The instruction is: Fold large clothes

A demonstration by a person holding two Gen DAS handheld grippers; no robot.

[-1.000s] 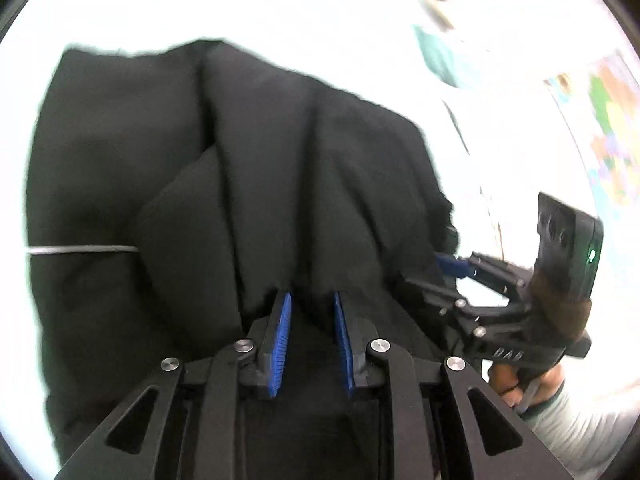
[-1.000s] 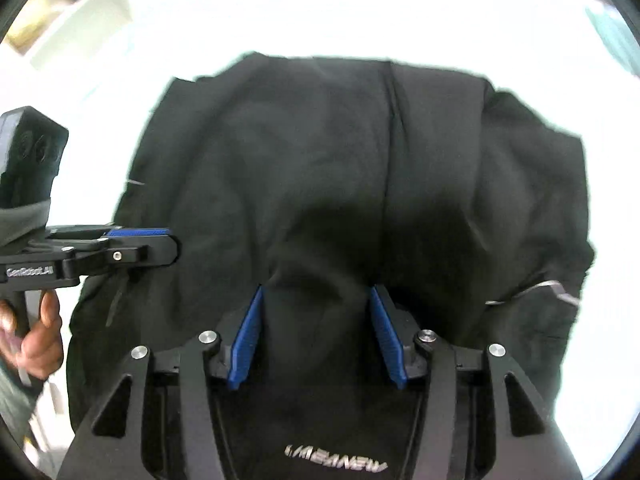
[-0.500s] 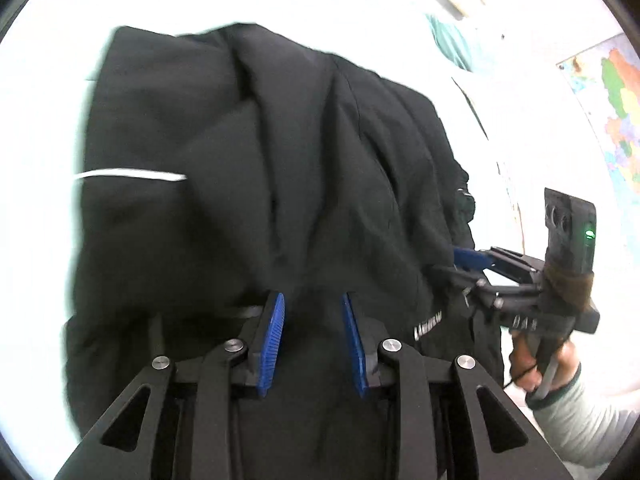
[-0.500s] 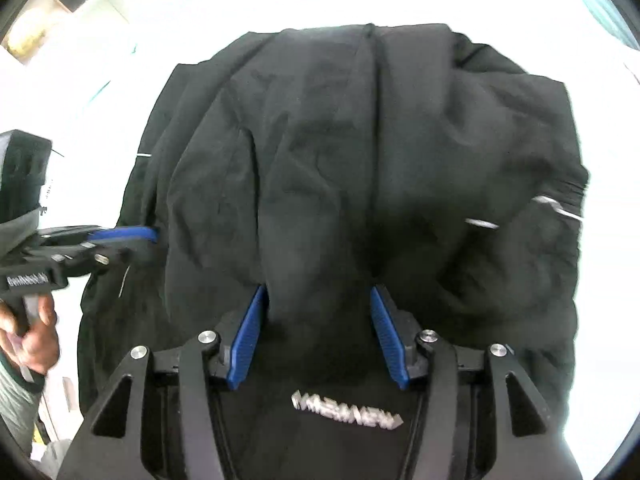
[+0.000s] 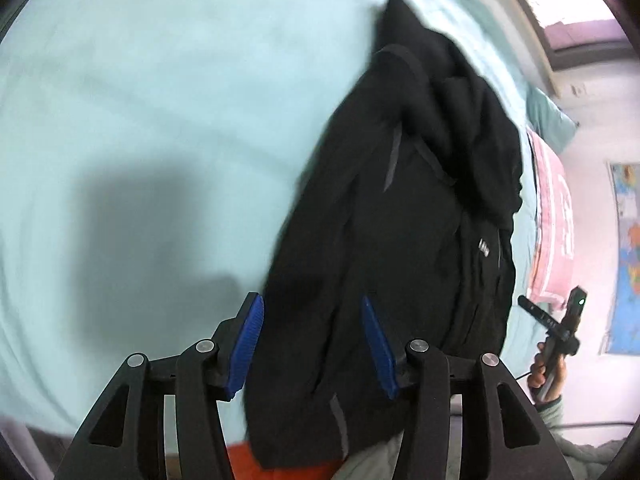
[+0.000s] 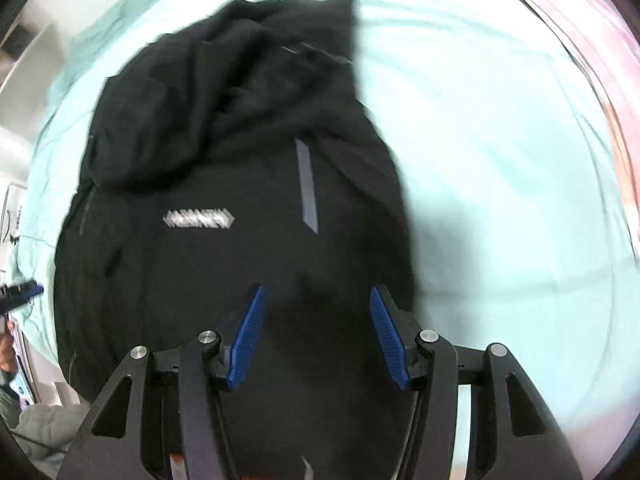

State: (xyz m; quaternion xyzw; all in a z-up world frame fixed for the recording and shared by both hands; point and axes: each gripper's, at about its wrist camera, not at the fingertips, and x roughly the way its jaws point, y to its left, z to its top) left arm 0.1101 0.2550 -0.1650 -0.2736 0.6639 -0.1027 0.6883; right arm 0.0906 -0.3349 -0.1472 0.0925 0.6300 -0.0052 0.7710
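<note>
Risk: black jacket (image 5: 400, 240) lies slack between my left claw (image 5: 310, 346), just spreading; right claw (image 6: 316, 334) likewise spread, so the fold may slump on the bed (image 5: 140, 80).

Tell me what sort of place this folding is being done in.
Most likely a bedroom. The black jacket lies on a bed covered by a pale teal sheet, with a matching pillow at its far end. A colourful map hangs on the wall.
</note>
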